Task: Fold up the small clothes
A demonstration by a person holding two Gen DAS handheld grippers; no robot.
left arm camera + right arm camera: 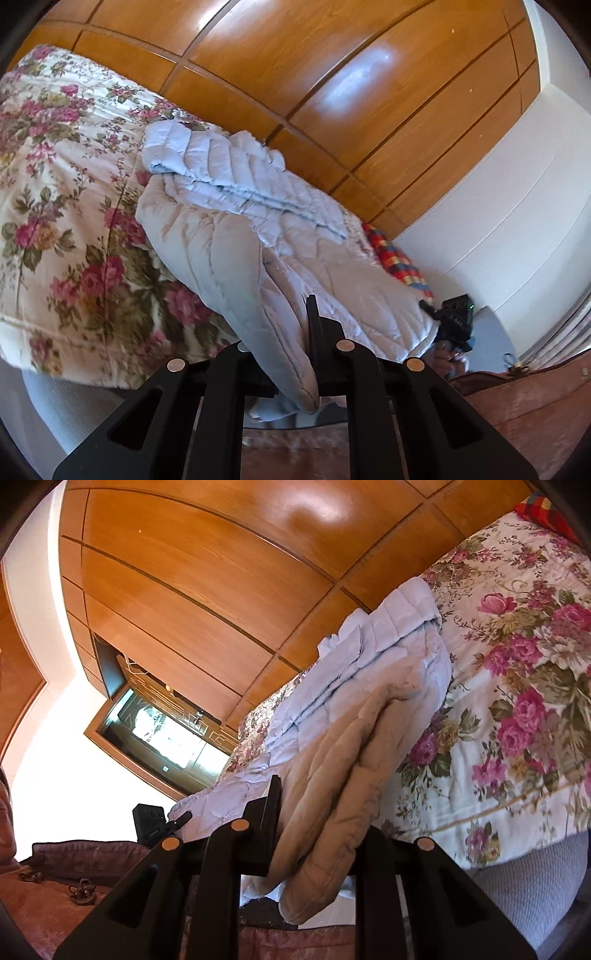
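Observation:
A pale blue quilted garment (240, 206) lies partly on the floral bedspread (62, 206) and is lifted at its near edge. My left gripper (295, 354) is shut on one near corner of it; padded folds hang between the black fingers (314, 325). My right gripper (317, 834) is shut on the other near corner of the garment (369, 686), which looks beige in shadow there. The far part of the garment is bunched on the bed. The other gripper shows small in each view, in the left wrist view (456, 317) and in the right wrist view (151, 819).
A glossy wooden wardrobe (332, 74) stands behind the bed. A red checked cushion (399, 258) lies at the bed's far end. A white wall (498, 206) and a framed glass panel (162, 731) are nearby. Reddish fabric (517, 417) fills the near foreground.

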